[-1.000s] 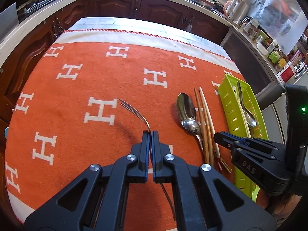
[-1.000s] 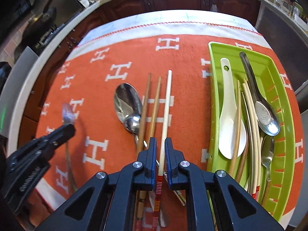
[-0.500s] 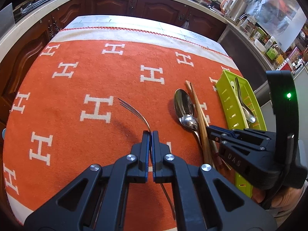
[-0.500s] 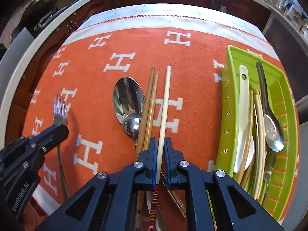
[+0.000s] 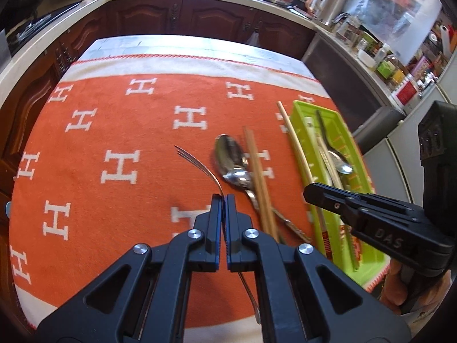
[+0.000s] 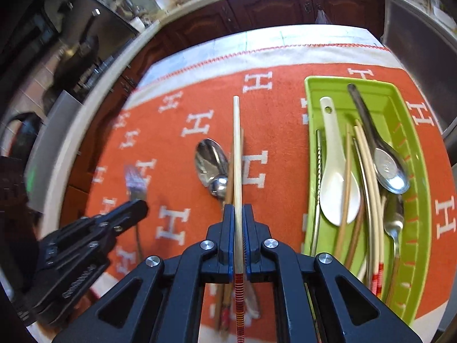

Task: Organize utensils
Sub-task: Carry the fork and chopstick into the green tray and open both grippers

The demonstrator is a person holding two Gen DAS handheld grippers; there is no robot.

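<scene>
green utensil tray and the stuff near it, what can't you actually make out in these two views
- Green plastic tray, right wrist view: its near end is cut off behind the right gripper, shut on the pale chopstick.
- Same tray, left wrist view: the right gripper's black body covers its near half.
- Metal fork, left wrist view: its handle is hidden under the shut left gripper.
- Fork tines, right wrist view: blurred.
- Brown wooden chopsticks: their near ends are hidden in both views.

Daylight floods in ahead of my grippers; the orange H-patterned cloth looks bright. Fisheye bends the edges, and my right view smears at its left.
</scene>
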